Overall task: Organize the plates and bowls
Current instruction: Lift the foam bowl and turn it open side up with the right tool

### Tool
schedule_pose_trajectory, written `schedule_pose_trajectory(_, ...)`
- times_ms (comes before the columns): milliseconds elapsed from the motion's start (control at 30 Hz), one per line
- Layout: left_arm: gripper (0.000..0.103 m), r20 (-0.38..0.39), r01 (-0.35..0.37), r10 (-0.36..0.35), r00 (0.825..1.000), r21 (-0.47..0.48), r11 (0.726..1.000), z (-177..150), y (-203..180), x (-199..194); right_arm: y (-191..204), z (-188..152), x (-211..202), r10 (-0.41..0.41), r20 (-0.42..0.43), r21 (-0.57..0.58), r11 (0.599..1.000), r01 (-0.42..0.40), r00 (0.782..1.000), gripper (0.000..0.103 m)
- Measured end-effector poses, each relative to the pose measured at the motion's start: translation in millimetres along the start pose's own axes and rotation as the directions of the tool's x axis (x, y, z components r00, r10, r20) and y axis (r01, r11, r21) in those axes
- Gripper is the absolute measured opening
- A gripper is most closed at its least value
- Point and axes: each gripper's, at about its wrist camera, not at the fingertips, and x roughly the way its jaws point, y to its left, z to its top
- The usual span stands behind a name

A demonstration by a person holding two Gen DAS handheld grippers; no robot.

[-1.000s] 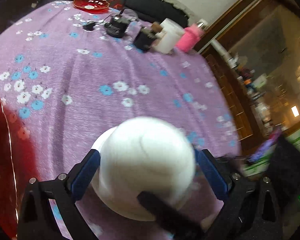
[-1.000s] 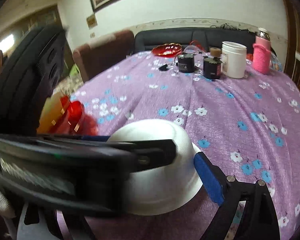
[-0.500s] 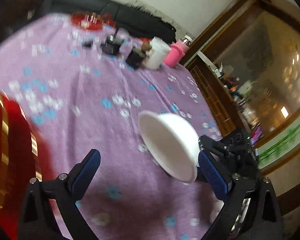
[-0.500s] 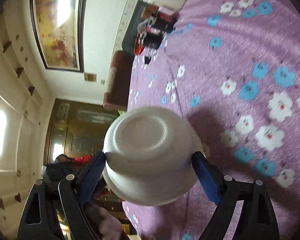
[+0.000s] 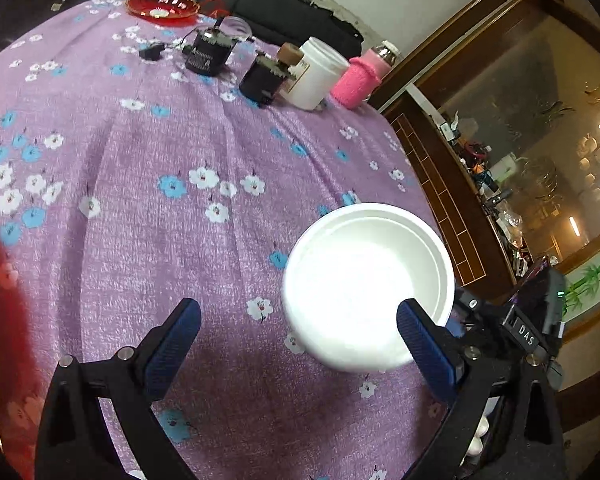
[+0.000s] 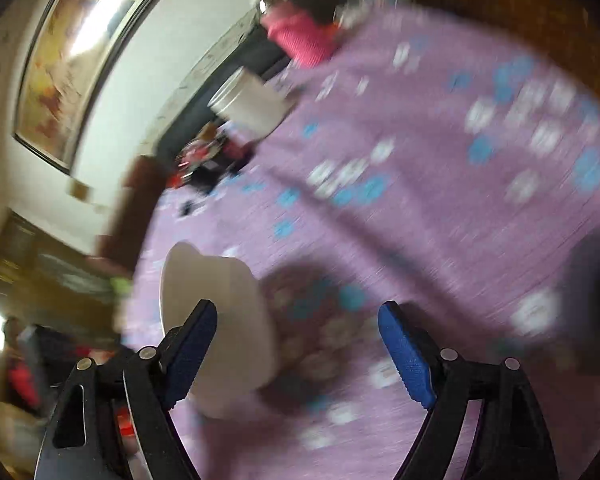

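We look along two handheld grippers over a surface point(image 5: 180, 240) covered in a purple cloth with blue and white flowers. The left gripper point(image 5: 298, 312) hangs just above the cloth with its jaws wide and nothing between them.

To its right a white foam bowl point(image 5: 364, 280) shows its hollow inside, tilted towards us, close over the cloth. We cannot tell whether it rests there. In the blurred right wrist view, the right gripper point(image 6: 298, 312) stands wide, its jaws having just been closing a little. The bowl lies against its left pad point(image 6: 192, 352) and reaches partly into the gap. The other pad is well clear, so the bowl does not look clamped.

At the far end are a red glass plate point(image 5: 162, 5), a white jar point(image 5: 316, 74) and a bottle in a pink sleeve point(image 5: 358, 82). A red blur point(image 5: 0, 300) fills the left edge.

We judge that the bowl is being turned right way up and set down. The next move calls for settling it flat, drawing the right gripper clear without tipping the light foam, then going for the red plate.
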Motion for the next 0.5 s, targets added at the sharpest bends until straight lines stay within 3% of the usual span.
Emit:
schedule_pose_trajectory(100, 0.098, 0.006, -0.032, 0.032, 0.999, 0.013, 0.999, -2, 0, 0, 9, 4, -18, -0.108, 0.106, -0.074, 0.990, 0.116, 0.988, 0.087)
schedule_pose_trajectory(233, 0.098, 0.034, -0.087, 0.085, 0.996, 0.062, 0.994, -5, -9, -3, 15, 2, -33, -0.126, 0.196, -0.146, 0.977, 0.156, 0.972, 0.087)
schedule_pose_trajectory(400, 0.098, 0.080, -0.146, 0.137, 0.987, 0.113, 0.983, -8, -19, -8, 18, -2, -28, -0.117, 0.201, -0.184, 0.971, 0.155, 0.973, 0.087)
schedule_pose_trajectory(500, 0.098, 0.157, -0.238, 0.213, 0.964, 0.165, 0.957, -10, -29, -15, 13, -5, -16, -0.127, 0.186, -0.180, 0.971, 0.160, 0.974, 0.086)
